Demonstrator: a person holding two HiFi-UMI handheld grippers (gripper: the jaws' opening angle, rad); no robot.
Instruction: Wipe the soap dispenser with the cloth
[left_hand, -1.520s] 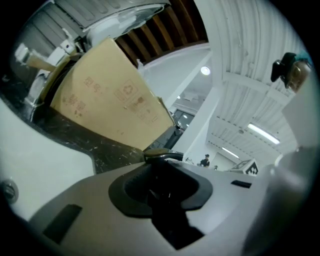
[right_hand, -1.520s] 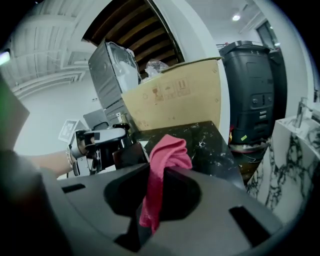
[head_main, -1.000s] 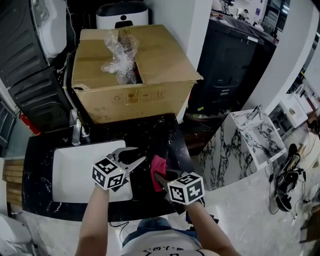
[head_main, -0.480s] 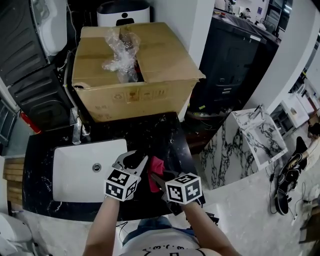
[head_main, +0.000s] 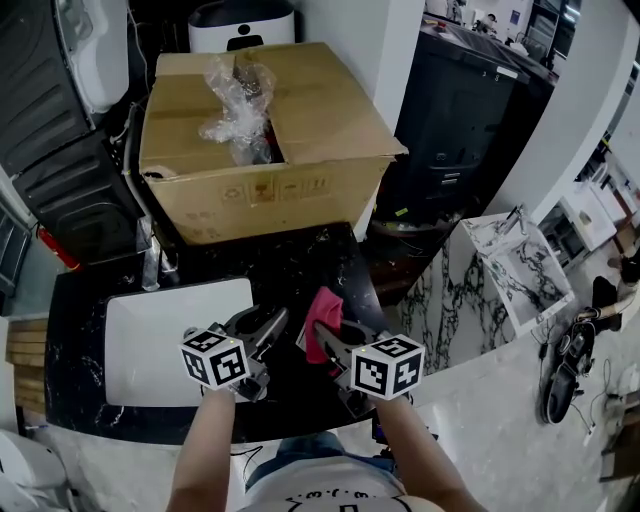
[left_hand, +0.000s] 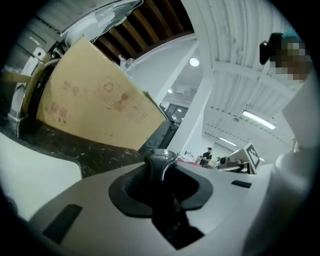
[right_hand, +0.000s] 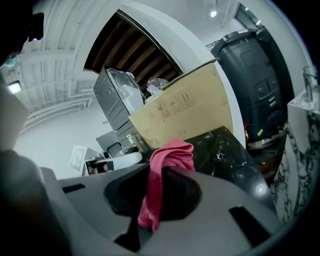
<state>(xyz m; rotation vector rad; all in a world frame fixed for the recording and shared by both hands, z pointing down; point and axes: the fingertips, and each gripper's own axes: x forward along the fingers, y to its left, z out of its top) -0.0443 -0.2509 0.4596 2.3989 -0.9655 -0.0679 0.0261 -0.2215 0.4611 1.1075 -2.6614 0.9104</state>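
The soap dispenser (left_hand: 161, 163), a dark body with a shiny pump head, sits between the jaws of my left gripper (left_hand: 165, 200). Those jaws have just been closing and now press on it. In the head view the left gripper (head_main: 270, 324) hovers over the black counter beside the sink, and the dispenser is hard to make out there. My right gripper (head_main: 326, 338) is shut on a pink cloth (head_main: 322, 318), which hangs just right of the left jaws. In the right gripper view the cloth (right_hand: 167, 156) bunches up and droops between the jaws of that gripper (right_hand: 155, 200).
A white sink (head_main: 140, 345) with a faucet (head_main: 152, 262) is set into the black marble counter (head_main: 300, 262). A large cardboard box (head_main: 300, 130) with crumpled plastic wrap (head_main: 235, 108) stands behind it. The counter's right edge drops beside a marble-patterned stand (head_main: 510, 265).
The left gripper has rolled and its marker cube has shifted left. The right gripper has lifted a little with the pink cloth, which now sits higher beside the left jaws.
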